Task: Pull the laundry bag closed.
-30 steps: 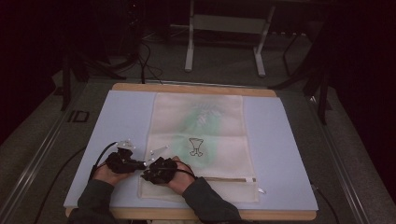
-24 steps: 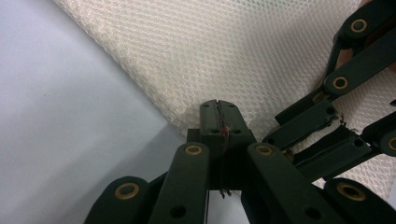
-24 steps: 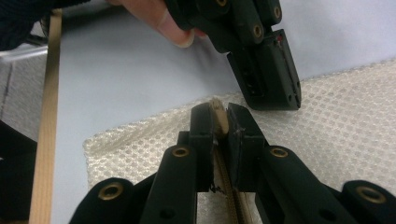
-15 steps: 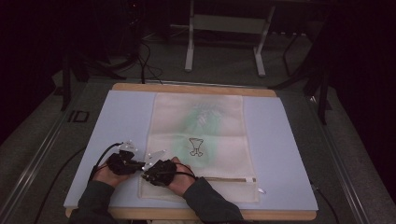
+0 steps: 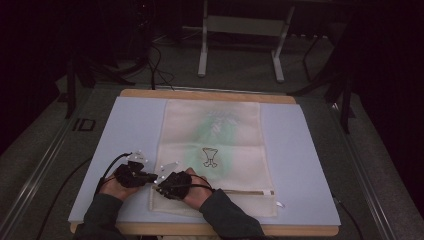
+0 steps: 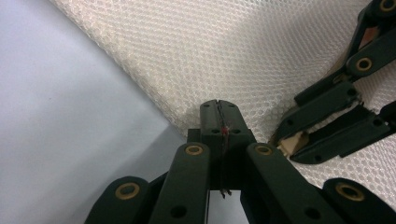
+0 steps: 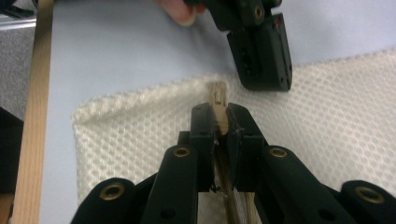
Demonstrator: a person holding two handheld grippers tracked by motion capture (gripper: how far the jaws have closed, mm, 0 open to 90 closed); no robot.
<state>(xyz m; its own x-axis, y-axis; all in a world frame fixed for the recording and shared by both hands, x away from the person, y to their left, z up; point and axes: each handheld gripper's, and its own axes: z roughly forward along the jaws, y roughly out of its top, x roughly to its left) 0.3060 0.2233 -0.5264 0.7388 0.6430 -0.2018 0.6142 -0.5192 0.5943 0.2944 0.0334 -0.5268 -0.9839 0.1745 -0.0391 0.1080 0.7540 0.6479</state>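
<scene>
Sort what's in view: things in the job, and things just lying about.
In the job:
- mesh laundry bag
- its zipper pull, clamped in the right gripper
- left gripper, shut on the bag's edge

Lying about:
- blue mat
- wooden table edge
- metal stand behind the table

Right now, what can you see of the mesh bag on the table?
The mesh bag is cream honeycomb netting, lying flat and lengthwise on the pale blue mat. A green shape shows faintly through it, with a small dark outline print mid-panel. A zipper band runs across its near end. The left gripper is shut on the bag's edge; the right gripper is shut on the tan zipper end.
</scene>
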